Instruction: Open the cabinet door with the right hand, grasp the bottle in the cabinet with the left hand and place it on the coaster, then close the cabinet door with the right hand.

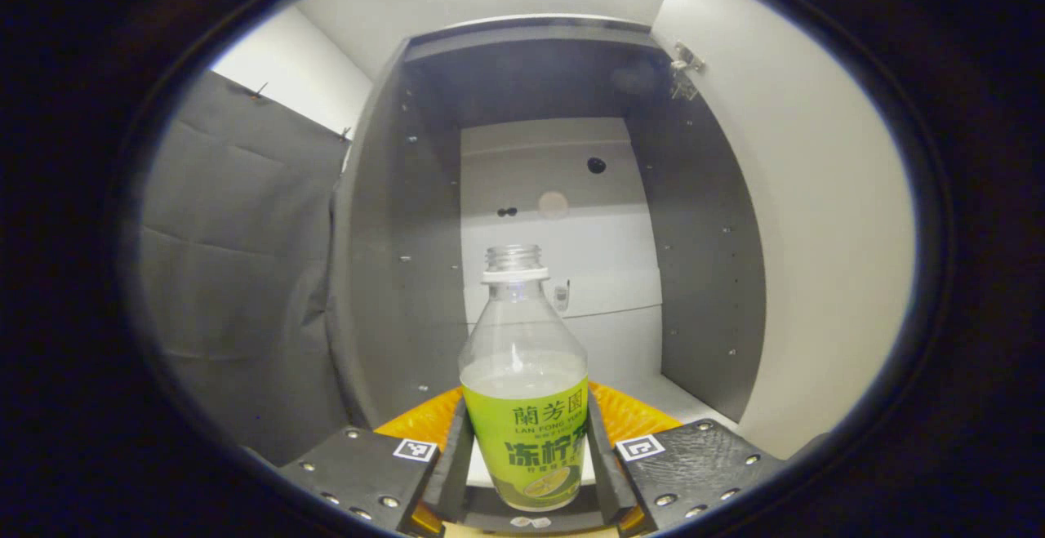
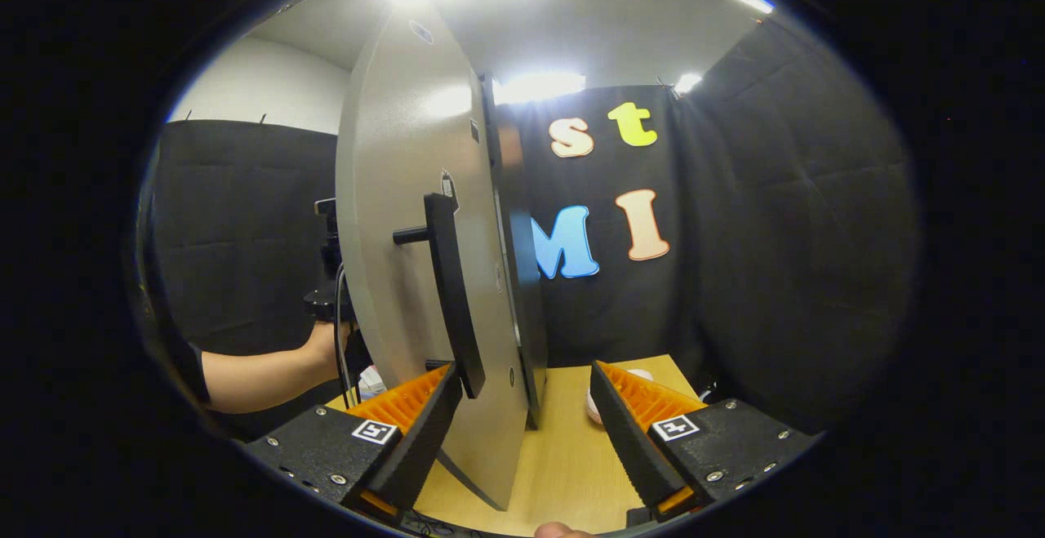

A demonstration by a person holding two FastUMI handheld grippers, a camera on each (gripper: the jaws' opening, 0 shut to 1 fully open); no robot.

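Note:
A clear, uncapped bottle (image 1: 522,342) with a green label stands upright in the left gripper view, in front of the open cabinet (image 1: 702,277). My left gripper (image 1: 526,448) is shut on its labelled lower body, one black finger pressing each side. In the right gripper view the cabinet door (image 2: 408,195) stands open, seen nearly edge-on, with its black bar handle (image 2: 447,293) facing left. My right gripper (image 2: 522,432) is open, the door's lower edge between its fingers and the handle's foot beside the left finger (image 2: 420,420). A pale round thing (image 2: 593,407), perhaps the coaster, lies half hidden behind the right finger.
The cabinet has dark grey side walls and a white back panel (image 1: 563,220); its door's pale inner face (image 1: 816,236) is on the right. A person's forearm (image 2: 261,375) reaches behind the door. The wooden tabletop (image 2: 563,456) lies below the right gripper.

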